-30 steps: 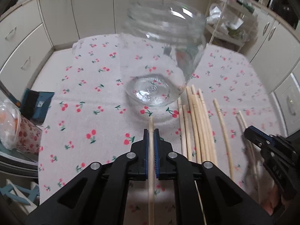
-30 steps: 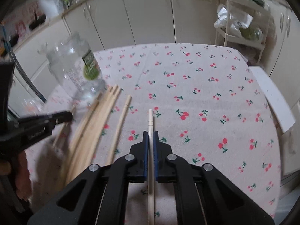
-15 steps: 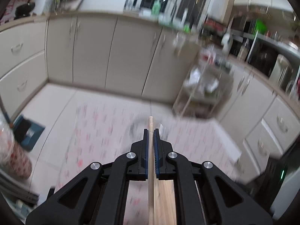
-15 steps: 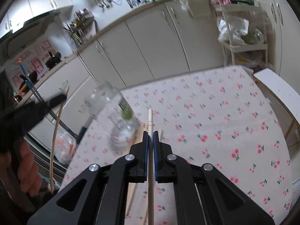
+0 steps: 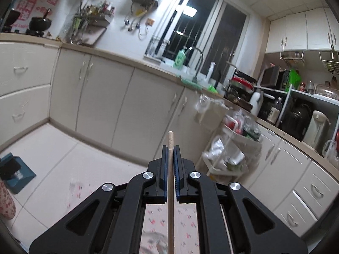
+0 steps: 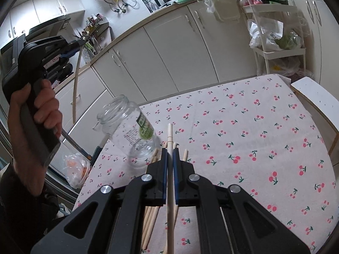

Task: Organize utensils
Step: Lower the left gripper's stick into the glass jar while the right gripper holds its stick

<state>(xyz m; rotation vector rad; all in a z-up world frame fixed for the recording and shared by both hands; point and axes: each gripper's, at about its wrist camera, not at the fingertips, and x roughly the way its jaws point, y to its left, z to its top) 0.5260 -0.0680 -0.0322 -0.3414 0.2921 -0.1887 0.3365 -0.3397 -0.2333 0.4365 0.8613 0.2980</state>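
My left gripper is shut on a wooden chopstick and is raised high, facing the kitchen cabinets. In the right wrist view the left gripper shows at upper left with its chopstick hanging down, above and left of the glass jar. My right gripper is shut on another wooden chopstick, held above the table. The clear glass jar with a green label stands on the cherry-print tablecloth. Several loose chopsticks lie on the cloth right of the jar, under my right gripper.
Cream cabinets line the far wall. A white trolley with plastic bags stands at the back right. A plastic bag sits beyond the table's left edge. A white board lies at the table's right edge. A blue dustpan lies on the floor.
My left gripper has lifted its chopstick from table level and tilted up, so the jar has left its view. My right gripper has also risen and tilted up with its chopstick.
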